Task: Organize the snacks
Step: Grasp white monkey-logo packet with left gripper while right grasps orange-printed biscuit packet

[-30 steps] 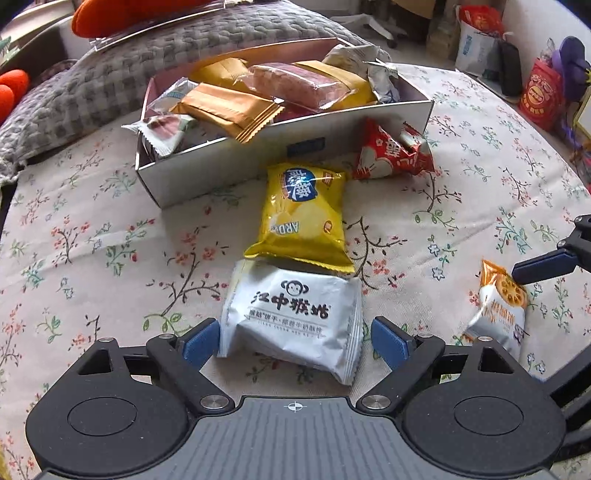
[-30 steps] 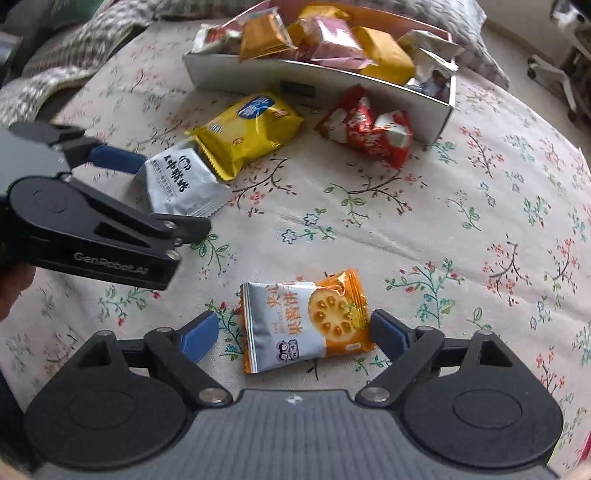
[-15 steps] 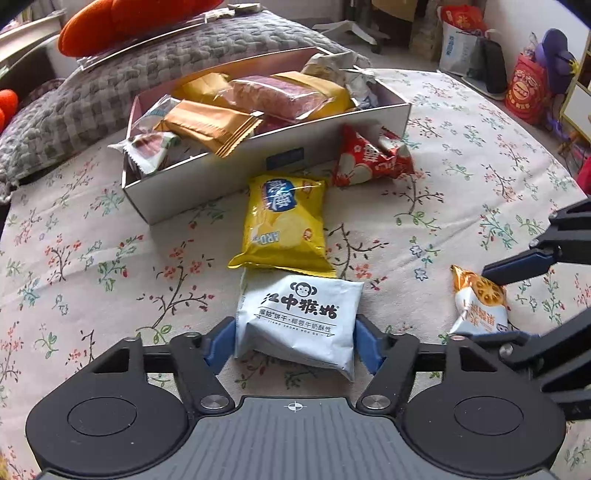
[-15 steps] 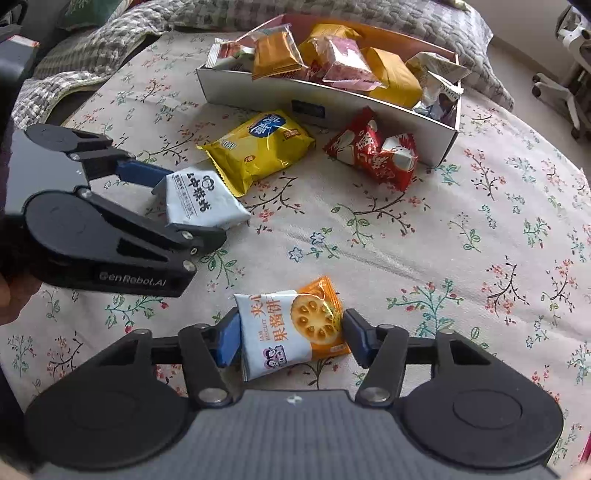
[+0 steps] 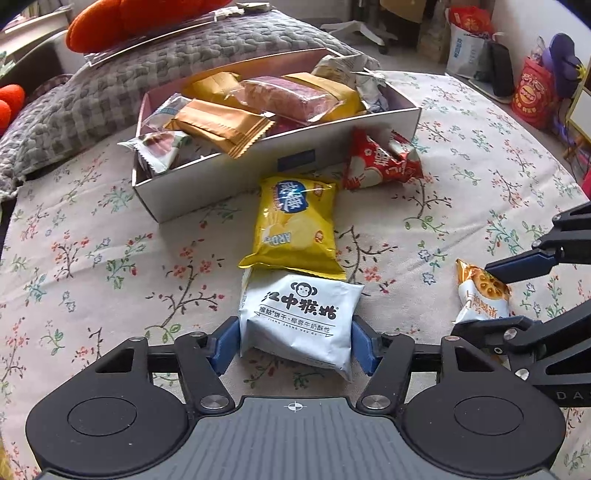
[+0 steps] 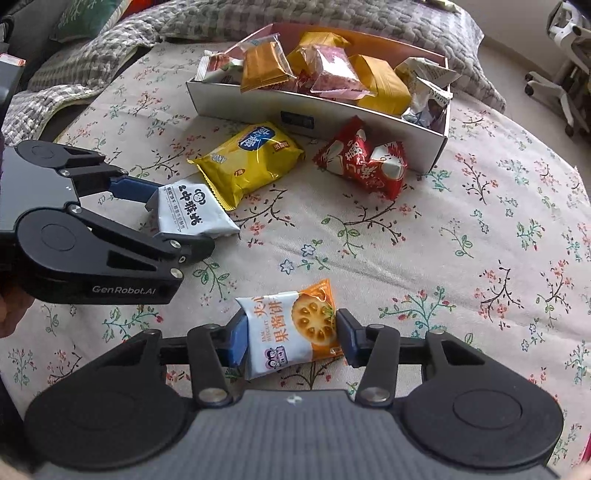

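My left gripper [image 5: 295, 345] is shut on a white monkey-logo biscuit pack [image 5: 301, 317], which also shows in the right wrist view [image 6: 192, 212]. My right gripper [image 6: 290, 341] is shut on an orange-and-white jam biscuit pack [image 6: 295, 326], seen at the right of the left wrist view [image 5: 480, 295]. Both packs are just above the floral cloth. A yellow cracker pack [image 5: 297, 225] and a red snack pack [image 5: 380, 160] lie in front of the white box [image 5: 229, 177], which is full of several snacks.
A grey quilted cushion [image 5: 110, 92] lies behind the box with orange plush items [image 5: 122, 14] on it. Bags [image 5: 532, 92] stand on the floor at the far right. An office chair base [image 6: 561, 74] is beyond the bed edge.
Both grippers closed from open onto their packs, the left on the white monkey pack, the right on the jam biscuit pack, and both lifted slightly.
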Motion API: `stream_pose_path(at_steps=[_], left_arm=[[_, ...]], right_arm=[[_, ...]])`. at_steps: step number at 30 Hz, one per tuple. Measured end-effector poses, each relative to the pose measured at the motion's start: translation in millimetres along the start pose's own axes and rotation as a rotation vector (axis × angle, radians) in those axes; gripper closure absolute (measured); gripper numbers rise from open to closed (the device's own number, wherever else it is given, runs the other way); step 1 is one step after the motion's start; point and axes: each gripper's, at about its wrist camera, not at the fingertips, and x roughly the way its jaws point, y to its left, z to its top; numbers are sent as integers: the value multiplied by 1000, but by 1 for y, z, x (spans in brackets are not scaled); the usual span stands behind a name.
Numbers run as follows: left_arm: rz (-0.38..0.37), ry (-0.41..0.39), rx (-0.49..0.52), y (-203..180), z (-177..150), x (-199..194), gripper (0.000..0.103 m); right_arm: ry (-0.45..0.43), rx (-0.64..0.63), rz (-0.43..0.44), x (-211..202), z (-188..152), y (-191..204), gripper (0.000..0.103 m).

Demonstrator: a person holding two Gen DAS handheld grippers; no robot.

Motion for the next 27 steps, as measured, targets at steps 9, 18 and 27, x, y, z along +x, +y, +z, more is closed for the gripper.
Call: stream_pose_path(at_steps=[9, 18, 27], left_arm=[[-16, -18, -26, 3, 2, -8, 44], [-62, -107, -113, 22, 13, -40, 44], [-47, -115, -166, 35, 13, -40, 44]], right_arm=[[-28, 24, 3, -3, 1, -3, 59], [-75, 77, -14, -9, 5, -11, 59], [-110, 139, -47, -10, 10, -24, 59]])
